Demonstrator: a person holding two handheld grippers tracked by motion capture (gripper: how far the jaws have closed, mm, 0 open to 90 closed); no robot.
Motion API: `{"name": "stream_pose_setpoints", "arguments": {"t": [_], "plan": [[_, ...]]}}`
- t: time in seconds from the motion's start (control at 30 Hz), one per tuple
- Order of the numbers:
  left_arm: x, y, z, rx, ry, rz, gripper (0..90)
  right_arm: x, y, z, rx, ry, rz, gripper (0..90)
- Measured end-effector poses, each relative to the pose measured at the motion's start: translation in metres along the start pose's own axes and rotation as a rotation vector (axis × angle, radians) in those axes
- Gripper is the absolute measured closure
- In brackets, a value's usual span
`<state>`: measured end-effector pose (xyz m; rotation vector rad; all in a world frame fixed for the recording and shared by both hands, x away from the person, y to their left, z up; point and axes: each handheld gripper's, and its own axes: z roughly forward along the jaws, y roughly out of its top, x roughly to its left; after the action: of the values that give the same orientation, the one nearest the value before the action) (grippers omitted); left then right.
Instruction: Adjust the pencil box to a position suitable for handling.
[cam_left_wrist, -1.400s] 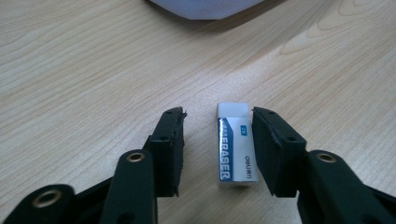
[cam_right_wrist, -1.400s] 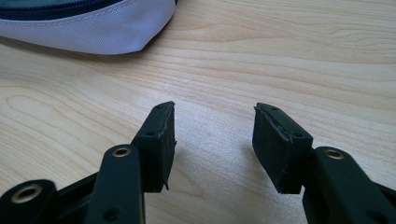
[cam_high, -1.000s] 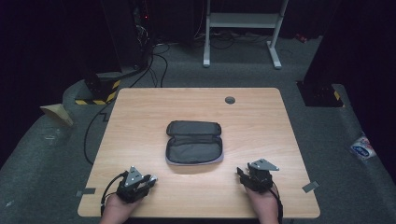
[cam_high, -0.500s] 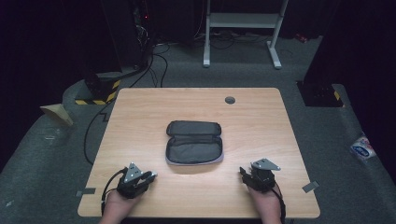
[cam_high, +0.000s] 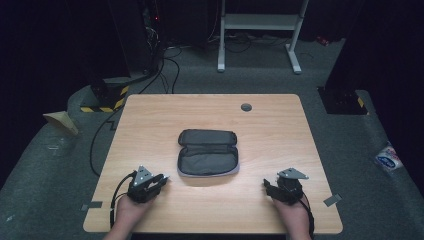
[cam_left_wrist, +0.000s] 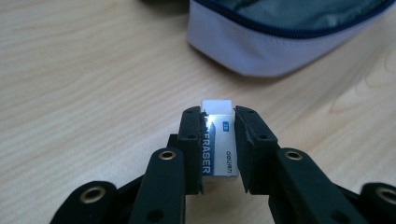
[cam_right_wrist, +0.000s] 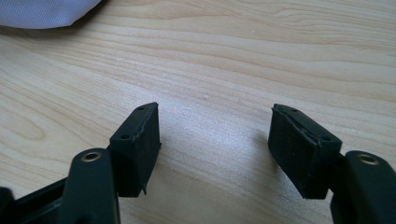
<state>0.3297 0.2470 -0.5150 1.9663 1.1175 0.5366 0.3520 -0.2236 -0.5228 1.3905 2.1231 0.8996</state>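
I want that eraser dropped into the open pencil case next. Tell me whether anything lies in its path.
Nothing visible does. The left tool is shut on the eraser, and bare table runs from it to the open pencil case, whose near wall faces the eraser.

Light wooden table (cam_high: 150, 120) stands on grey carpet (cam_high: 350, 150); a round grommet (cam_high: 246, 107) sits near its far edge. Beyond it, a white metal stand (cam_high: 260, 22) and loose black cables (cam_high: 165, 55) on the floor. Yellow-black hazard tape (cam_high: 107, 102) marks a base at far left. Surroundings are dark; light falls on the table alone.
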Motion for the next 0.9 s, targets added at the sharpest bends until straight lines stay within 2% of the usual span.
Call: {"name": "stream_pose_setpoints", "arguments": {"t": [0.27,0.33,0.4,0.5,0.63,0.83,0.9], "plan": [[0.003,0.021,0.003,-0.041,0.019,-0.044,72.9,0.0,-0.001,0.0,-0.003,0.001,-0.002,32.1],[0.0,0.023,0.002,-0.05,0.016,-0.038,72.9,0.0,-0.001,0.0,-0.003,-0.001,-0.001,32.1],[-0.003,0.026,-0.001,-0.043,0.018,-0.015,72.9,0.001,-0.001,-0.001,-0.003,-0.004,0.006,32.2],[-0.005,0.028,-0.008,-0.044,-0.017,-0.006,73.1,0.001,-0.001,-0.001,-0.002,-0.004,0.008,32.2],[-0.011,0.03,-0.016,-0.054,-0.038,0.001,73.1,0.001,-0.001,-0.001,-0.002,-0.005,0.01,32.3],[-0.015,0.035,-0.016,-0.066,-0.051,0.021,73.1,0.001,-0.001,-0.001,-0.002,-0.007,0.011,32.3],[-0.016,0.035,-0.016,-0.071,-0.064,0.014,73.0,0.002,-0.001,-0.001,-0.001,-0.007,0.011,32.3]]}}
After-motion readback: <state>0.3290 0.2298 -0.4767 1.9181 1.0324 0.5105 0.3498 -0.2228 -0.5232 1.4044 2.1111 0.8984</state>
